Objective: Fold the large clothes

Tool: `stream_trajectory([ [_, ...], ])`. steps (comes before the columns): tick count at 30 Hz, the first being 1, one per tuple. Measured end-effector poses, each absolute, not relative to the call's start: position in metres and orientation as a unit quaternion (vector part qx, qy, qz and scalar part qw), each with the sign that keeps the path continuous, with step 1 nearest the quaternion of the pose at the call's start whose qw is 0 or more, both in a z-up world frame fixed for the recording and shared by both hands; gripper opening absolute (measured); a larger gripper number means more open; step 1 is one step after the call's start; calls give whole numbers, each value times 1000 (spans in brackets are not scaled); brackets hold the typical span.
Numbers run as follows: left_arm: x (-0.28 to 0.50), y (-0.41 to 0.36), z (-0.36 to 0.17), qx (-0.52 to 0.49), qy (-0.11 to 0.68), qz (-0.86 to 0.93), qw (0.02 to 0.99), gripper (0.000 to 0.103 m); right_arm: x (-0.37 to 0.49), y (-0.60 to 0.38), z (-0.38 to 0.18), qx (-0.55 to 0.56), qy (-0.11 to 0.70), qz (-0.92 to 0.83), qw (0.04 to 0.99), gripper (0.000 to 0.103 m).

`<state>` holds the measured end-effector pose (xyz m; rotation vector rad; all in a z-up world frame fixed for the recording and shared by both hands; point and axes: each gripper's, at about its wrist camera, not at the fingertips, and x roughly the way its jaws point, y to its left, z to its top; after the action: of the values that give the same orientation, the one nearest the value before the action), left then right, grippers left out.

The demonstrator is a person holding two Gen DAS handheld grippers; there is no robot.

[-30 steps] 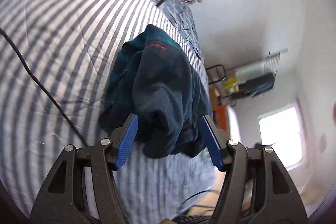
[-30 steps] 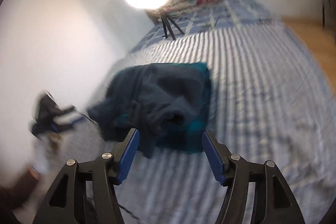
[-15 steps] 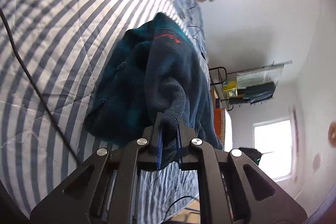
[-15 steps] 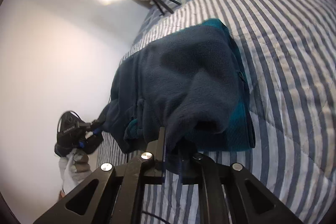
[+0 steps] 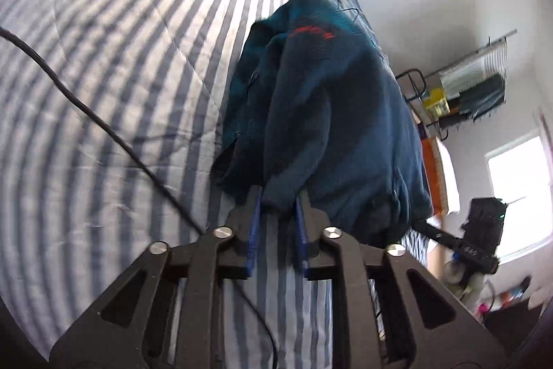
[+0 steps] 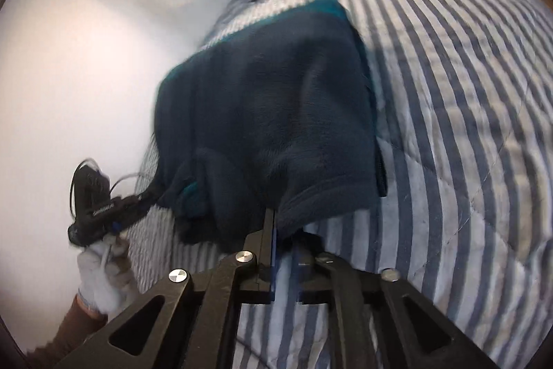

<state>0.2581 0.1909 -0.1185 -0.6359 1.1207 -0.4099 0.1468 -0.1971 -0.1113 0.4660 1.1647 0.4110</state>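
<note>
Jaws of left gripper (image 5: 276,213) and right gripper (image 6: 284,237) pinch fleece jacket (image 5: 331,113) hem, both tilted over striped bedspread (image 5: 103,75).

The right tool (image 6: 284,236) pinches the dark fleece jacket's (image 6: 273,113) hem over the striped bedspread (image 6: 466,127).
</note>
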Motion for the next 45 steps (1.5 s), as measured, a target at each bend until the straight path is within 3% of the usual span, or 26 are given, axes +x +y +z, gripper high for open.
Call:
stream_trajectory([
  [2,250,202,-95,-278,498,-192,798,25,134,-195,-88,171,537,198,802,32],
  [6,262,216,-64,-266,465,-198,821,30,118,-196,-42,138,500,209,829,32],
  [9,291,231,-59,-302,453,-199,815,46,130,-177,-14,102,470,218,850,32],
  [11,315,244,-64,-361,447,-210,791,70,145,-149,-3,63,449,232,861,32],
  [17,372,262,-91,-451,449,-216,740,71,194,-65,-9,-43,402,240,883,32],
  [22,418,246,-122,-456,494,-233,703,71,229,0,-41,-121,410,257,867,30],
  [30,461,204,-138,-463,520,-285,659,71,235,17,-103,-110,469,301,823,30],
  [31,464,202,-136,-459,512,-278,670,71,230,16,-108,-111,470,303,822,30],
  [33,467,202,-130,-439,493,-243,711,55,225,15,-114,-112,465,305,823,30],
  [34,468,203,-127,-421,474,-226,740,29,227,15,-116,-105,465,303,825,31],
  [35,471,204,-123,-398,463,-201,766,15,226,14,-121,-95,468,302,825,31],
  [38,476,210,-133,-410,482,-178,753,15,224,14,-127,-101,460,297,831,31],
  [45,415,199,-60,-250,455,-181,835,15,208,-21,-68,-33,442,331,833,31],
])
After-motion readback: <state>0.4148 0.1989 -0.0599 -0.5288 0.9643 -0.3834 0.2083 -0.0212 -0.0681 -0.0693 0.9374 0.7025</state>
